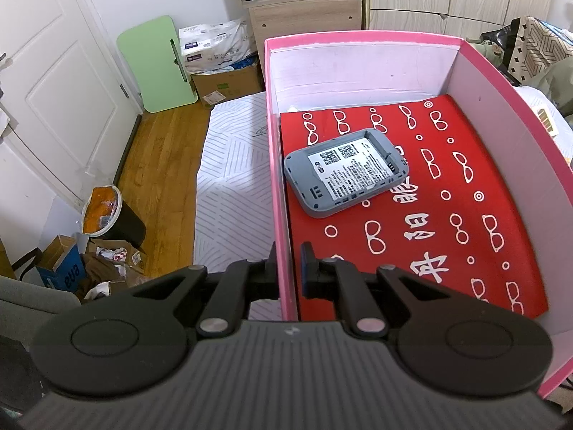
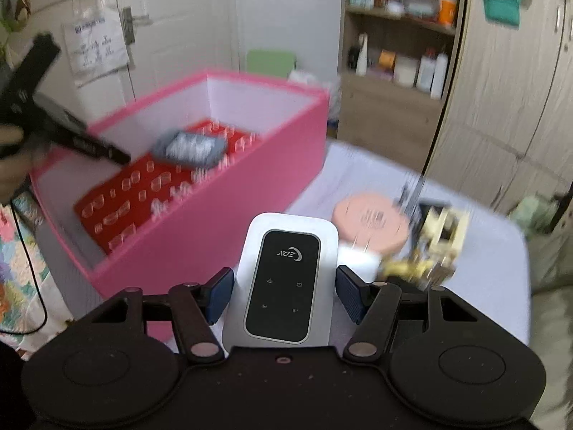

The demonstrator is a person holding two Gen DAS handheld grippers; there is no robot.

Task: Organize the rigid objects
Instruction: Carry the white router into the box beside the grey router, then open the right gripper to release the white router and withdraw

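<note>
A pink box [image 1: 277,179] with white inner walls stands on the bed, its floor covered by a red sheet [image 1: 447,233] printed with glasses. A grey pocket router shell [image 1: 345,172] lies inside it, label side up. My left gripper [image 1: 288,272] is shut on the box's near left wall, one finger on each side. In the right wrist view, which is blurred, my right gripper [image 2: 284,294] is shut on a white pocket router [image 2: 283,279] with a black front panel, lifted just right of the pink box [image 2: 215,222]. The grey shell [image 2: 189,148] shows inside it.
On the white bedcover [image 2: 465,286] to the right lie a pink round disc [image 2: 369,225], a white plug [image 2: 358,258] and a yellowish object [image 2: 429,251]. Left of the bed are wood floor [image 1: 157,165], a bin [image 1: 104,215] and cardboard boxes. Shelves and a wardrobe stand behind.
</note>
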